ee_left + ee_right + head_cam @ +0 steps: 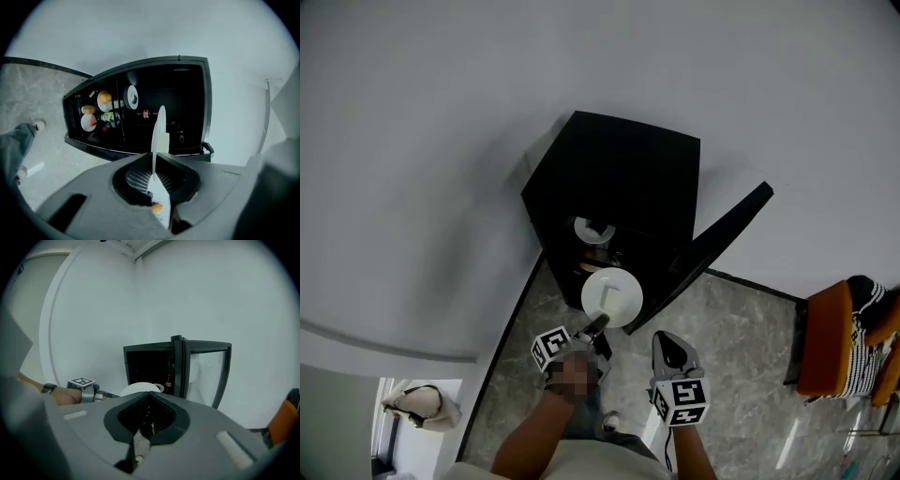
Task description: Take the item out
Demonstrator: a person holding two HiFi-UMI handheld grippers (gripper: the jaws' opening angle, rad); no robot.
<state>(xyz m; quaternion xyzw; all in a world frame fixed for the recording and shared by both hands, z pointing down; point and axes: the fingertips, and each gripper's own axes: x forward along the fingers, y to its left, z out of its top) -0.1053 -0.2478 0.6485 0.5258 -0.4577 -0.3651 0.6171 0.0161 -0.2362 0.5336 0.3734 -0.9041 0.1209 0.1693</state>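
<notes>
Our left gripper [154, 183] has its fingers clamped on the rim of the white plate [612, 296], which is just outside the open front of the black cabinet [623, 173]. Our right gripper [146, 420] is closed on nothing. We should draw the plate back level, clear of the door [724, 234].

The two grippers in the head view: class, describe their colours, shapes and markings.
The left gripper and right gripper have grey bodies tapering to dark jaws. Each carries a white cube printed with black square markers. Close up, the pads are dark and ribbed. No cables or sleeves show.
</notes>
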